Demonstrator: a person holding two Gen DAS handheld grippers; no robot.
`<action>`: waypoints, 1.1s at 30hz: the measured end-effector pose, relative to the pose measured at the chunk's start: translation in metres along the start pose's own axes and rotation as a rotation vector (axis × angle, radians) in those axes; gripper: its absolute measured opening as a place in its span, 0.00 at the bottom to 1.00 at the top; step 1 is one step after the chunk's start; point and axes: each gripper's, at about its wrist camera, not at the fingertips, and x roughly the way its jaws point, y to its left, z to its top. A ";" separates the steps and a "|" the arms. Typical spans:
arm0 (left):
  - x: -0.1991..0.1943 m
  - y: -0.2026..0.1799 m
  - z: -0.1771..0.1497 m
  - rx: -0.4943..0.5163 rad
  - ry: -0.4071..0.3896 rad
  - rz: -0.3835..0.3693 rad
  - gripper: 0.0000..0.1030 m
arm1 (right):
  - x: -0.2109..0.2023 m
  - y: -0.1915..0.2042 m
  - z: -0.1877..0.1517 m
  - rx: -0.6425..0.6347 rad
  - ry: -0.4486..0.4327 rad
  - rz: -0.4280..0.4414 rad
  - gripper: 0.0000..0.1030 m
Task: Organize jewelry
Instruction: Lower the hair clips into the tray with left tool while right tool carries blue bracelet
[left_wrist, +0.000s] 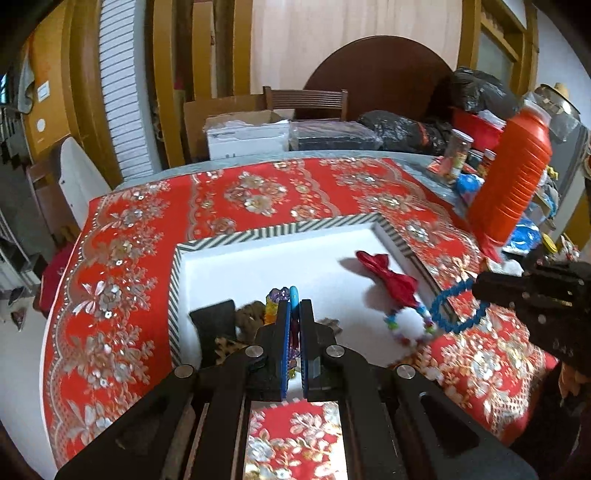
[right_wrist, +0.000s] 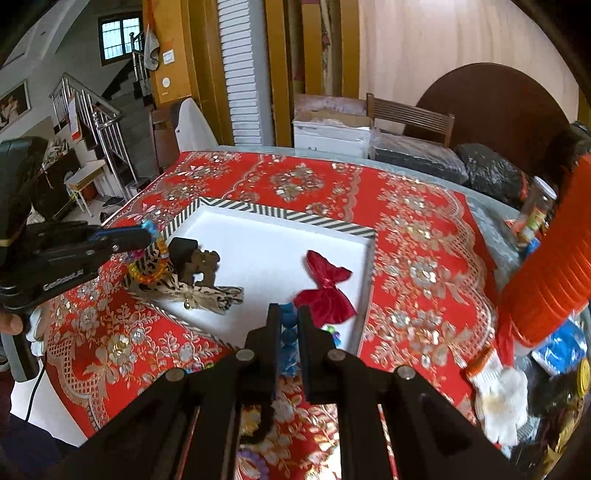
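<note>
Now, left gripper (left_wrist: 294, 308): we see it clamped on a multicoloured bead bracelet (left_wrist: 275, 301).
Right gripper (right_wrist: 287, 314): closed on a blue bead bracelet (left_wrist: 456, 308).
Tray (right_wrist: 280, 214): below both; red bow (right_wrist: 325, 286) inside.

The left hand-held gripper (left_wrist: 294, 314) hides most of the beaded piece (left_wrist: 293, 295) clamped in it; only its tips show. The right hand-held gripper (right_wrist: 288, 317) covers much of the blue beads (right_wrist: 288, 334). The orange bottle (right_wrist: 546, 273) is cut off at the right edge. The tray (left_wrist: 258, 230) near edge lies behind the left gripper's frame
</note>
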 end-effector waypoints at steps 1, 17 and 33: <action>0.003 0.003 0.002 -0.006 0.001 0.006 0.00 | 0.004 0.002 0.002 -0.003 0.005 0.004 0.08; 0.046 0.049 0.031 -0.121 0.048 0.039 0.00 | 0.055 0.031 0.022 0.015 0.060 0.141 0.08; 0.129 0.096 0.047 -0.248 0.123 0.138 0.00 | 0.132 0.007 0.000 0.032 0.193 -0.024 0.08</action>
